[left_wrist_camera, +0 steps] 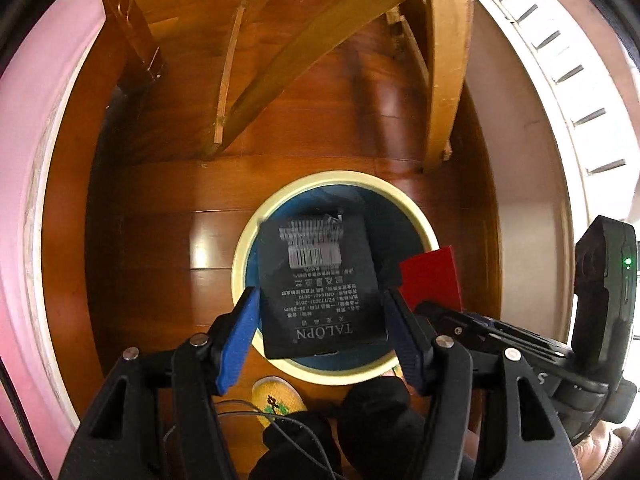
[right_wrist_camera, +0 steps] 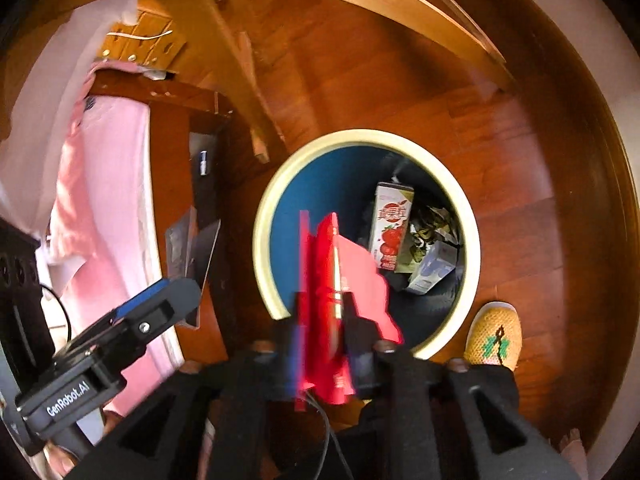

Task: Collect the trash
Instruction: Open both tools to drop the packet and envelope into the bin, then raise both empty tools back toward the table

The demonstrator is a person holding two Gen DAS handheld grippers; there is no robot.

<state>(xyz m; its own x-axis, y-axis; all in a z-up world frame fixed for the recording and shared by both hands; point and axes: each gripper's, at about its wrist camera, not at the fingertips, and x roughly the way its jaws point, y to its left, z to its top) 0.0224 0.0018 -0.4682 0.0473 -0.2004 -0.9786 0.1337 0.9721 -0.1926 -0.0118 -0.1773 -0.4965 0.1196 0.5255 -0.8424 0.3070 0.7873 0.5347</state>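
A round bin with a cream rim and blue inside stands on the wooden floor. My left gripper is over it, its blue pads either side of a black TALOPN packet; the packet's top is blurred and the jaws look spread wider than it. My right gripper is shut on a red packet above the bin's near rim. The red packet also shows in the left wrist view. Inside the bin lie a strawberry drink carton and crumpled wrappers.
Wooden chair legs stand just beyond the bin. A pink cloth hangs at the left. A yellow knitted slipper is beside the bin on the floor. The left gripper shows in the right wrist view.
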